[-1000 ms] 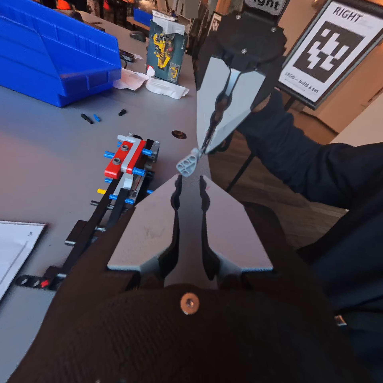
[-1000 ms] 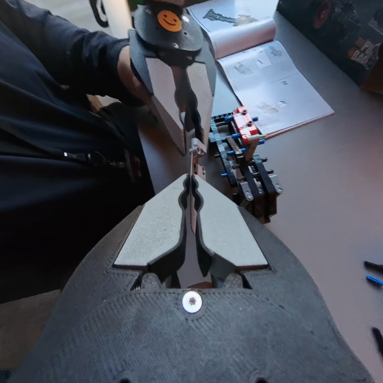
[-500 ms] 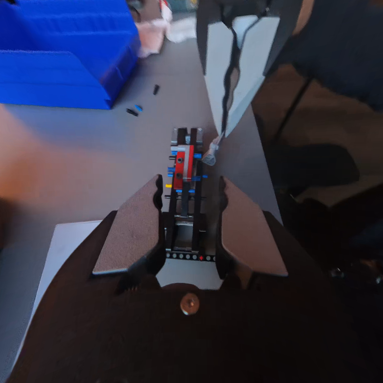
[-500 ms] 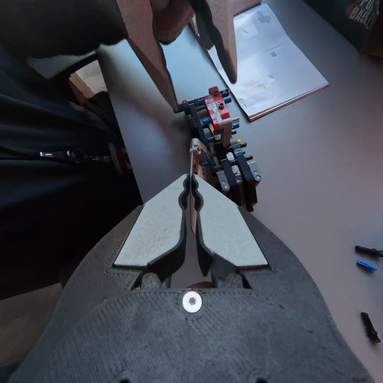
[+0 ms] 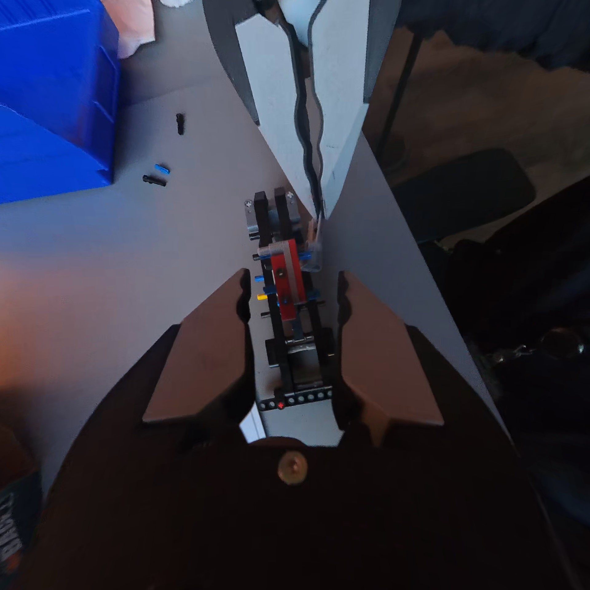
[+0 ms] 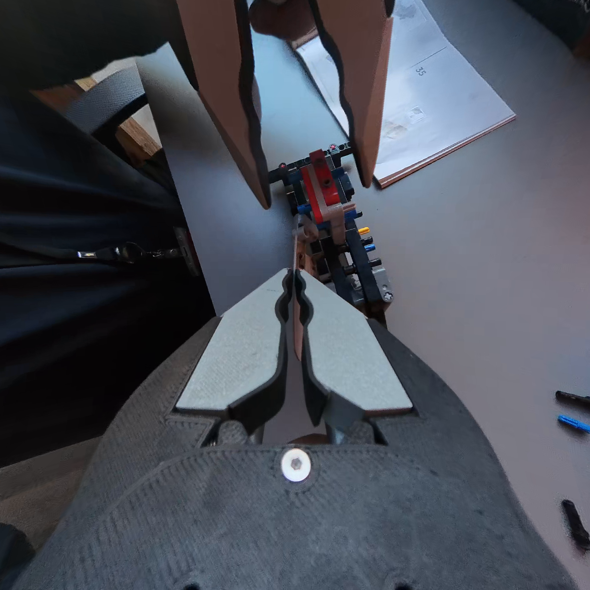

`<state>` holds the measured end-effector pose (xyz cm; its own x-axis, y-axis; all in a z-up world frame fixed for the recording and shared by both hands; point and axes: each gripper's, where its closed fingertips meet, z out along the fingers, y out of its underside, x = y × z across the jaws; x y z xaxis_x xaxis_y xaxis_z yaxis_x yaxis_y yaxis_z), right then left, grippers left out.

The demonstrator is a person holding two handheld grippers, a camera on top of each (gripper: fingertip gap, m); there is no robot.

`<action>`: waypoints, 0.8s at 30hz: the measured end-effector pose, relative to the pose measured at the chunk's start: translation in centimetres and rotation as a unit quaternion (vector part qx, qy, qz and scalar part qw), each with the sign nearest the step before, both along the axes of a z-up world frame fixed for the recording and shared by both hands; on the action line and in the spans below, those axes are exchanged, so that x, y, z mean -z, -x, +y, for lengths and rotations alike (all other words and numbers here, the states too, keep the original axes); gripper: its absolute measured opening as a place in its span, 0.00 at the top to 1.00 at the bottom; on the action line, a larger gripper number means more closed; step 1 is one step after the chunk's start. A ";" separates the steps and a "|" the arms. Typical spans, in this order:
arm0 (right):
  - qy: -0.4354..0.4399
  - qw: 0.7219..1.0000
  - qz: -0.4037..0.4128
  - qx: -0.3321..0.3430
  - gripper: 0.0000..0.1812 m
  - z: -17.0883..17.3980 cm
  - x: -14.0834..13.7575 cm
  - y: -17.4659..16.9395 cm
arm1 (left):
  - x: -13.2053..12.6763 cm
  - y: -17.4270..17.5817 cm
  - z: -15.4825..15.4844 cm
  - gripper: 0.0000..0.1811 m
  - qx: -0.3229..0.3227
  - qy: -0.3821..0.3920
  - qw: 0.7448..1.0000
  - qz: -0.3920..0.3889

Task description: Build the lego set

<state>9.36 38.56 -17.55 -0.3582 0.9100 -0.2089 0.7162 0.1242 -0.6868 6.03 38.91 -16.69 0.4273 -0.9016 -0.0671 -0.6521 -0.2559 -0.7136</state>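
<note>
**Grey piece brought to chassis side; left jaws now astride the build**

Moved since 1 s ago: grey connector piece (image 6: 302, 230) went from mid-air between the two grippers down to the near-left side of the lego chassis (image 5: 289, 306), which sits on the grey counter (image 5: 127, 255) close to its edge. Right gripper (image 6: 293, 271) has its jaws pressed together on the piece's tail; the piece's head sits just beside, maybe touching, the blue pins under the red beam (image 6: 321, 185). Can't tell if it's seated yet.

Left gripper (image 5: 292, 281) swung over the build: jaws spread, one each side of the frame, not touching it, holding nothing.

Progress, my read: early to mid. Black frame, red beam, pins are on; no wheels or body visible. Left to do now: push piece home, prob. w/ left jaws closing to steady the frame.

Further out: loose black and blue pins (image 5: 156, 175), blue bin (image 5: 54, 95) far left, open instruction booklet (image 6: 431, 105) beyond the chassis.
</note>
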 end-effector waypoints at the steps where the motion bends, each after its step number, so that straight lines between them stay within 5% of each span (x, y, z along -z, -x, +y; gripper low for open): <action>1: 0.003 1.000 0.002 0.000 1.00 0.0 -0.1 0.0 | 0.1 -0.1 0.0 0.72 0.006 0.008 1.000 0.007; 14: 0.021 1.000 -0.011 -0.007 1.00 0.3 -0.3 0.1 | 1.3 -1.1 0.6 0.76 0.015 0.012 0.999 0.048; 24: 0.019 0.999 0.006 -0.049 1.00 0.3 0.0 -0.5 | 0.2 1.0 -0.1 0.73 -0.099 -0.031 0.993 0.048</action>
